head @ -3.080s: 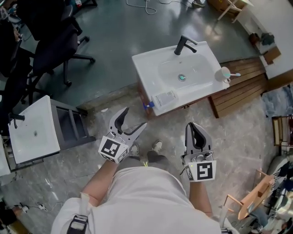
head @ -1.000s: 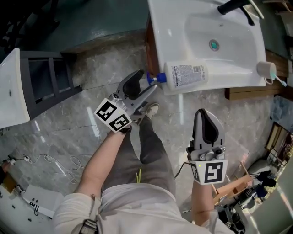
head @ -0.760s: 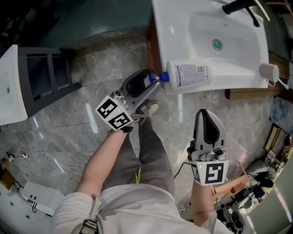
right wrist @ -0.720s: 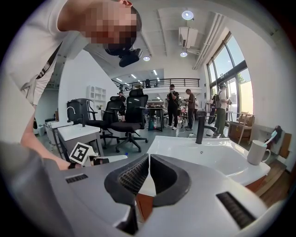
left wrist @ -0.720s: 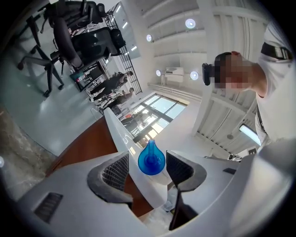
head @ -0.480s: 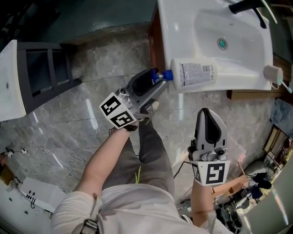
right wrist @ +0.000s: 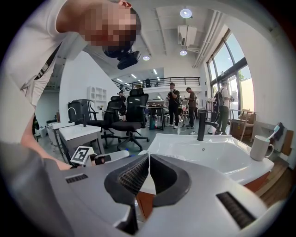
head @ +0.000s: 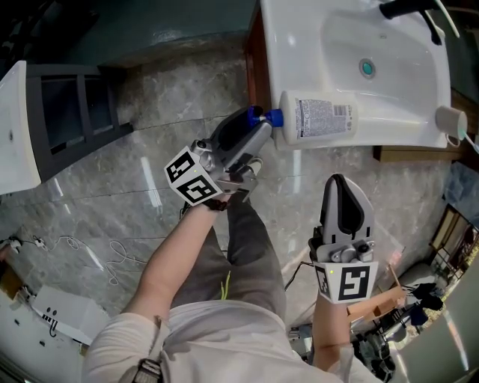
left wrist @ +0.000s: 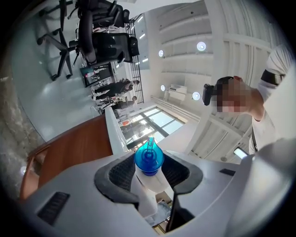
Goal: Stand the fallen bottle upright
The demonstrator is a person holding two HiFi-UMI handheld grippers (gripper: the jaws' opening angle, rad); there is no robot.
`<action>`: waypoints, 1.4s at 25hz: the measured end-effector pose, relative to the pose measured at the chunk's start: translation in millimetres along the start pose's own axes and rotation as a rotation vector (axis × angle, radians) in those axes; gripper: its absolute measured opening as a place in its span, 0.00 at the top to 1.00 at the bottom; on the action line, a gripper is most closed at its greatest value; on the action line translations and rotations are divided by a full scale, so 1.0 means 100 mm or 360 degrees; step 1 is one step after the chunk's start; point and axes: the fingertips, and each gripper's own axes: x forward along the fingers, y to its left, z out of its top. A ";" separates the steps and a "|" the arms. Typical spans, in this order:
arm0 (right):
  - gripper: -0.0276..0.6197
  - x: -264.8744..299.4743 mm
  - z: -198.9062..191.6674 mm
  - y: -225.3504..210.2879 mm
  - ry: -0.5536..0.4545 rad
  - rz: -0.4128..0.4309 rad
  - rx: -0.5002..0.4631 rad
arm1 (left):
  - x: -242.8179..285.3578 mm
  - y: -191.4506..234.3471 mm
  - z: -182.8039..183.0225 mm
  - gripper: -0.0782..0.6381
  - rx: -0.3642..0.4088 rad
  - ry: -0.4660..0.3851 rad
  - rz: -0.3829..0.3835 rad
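A white bottle [head: 318, 118] with a printed label lies on its side along the front edge of the white sink [head: 288, 37], its blue cap [head: 274, 117] pointing left past the rim. My left gripper [head: 258, 120] reaches in from the lower left. Its jaws have just been closing, and the pads now sit against the cap and neck. In the left gripper view the blue cap [left wrist: 149, 159] fills the gap between the black pads [left wrist: 121, 175]. My right gripper [head: 343, 187] hangs lower right of the sink, shut with nothing in it, as the right gripper view [right wrist: 148, 159] also shows.
A black faucet [head: 408, 9] and a white cup [head: 451, 120] with a toothbrush stand on the sink. A second white sink on a dark cabinet [head: 15, 135] is at the left. Wooden slats [head: 419, 153] lie under the sink's right end. The floor is marble tile.
The left gripper has moved up to the bottle's blue cap, rolled a little, and its jaws have closed in around the cap. The right gripper has stayed where it was.
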 end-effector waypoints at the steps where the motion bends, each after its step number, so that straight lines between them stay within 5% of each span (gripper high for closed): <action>1: 0.90 0.00 0.00 0.00 -0.0002 0.0003 0.0001 | 0.00 -0.01 0.01 0.63 0.0002 -0.0008 -0.0002; 18: 0.90 -0.02 -0.06 -0.05 -0.0082 0.0023 0.0074 | 0.07 -0.10 0.18 0.64 -0.0040 -0.0083 0.0048; 35: 0.90 -0.19 0.02 -0.11 -0.0189 0.0000 0.0134 | 0.24 -0.58 0.63 0.64 0.0219 -0.0175 -0.0001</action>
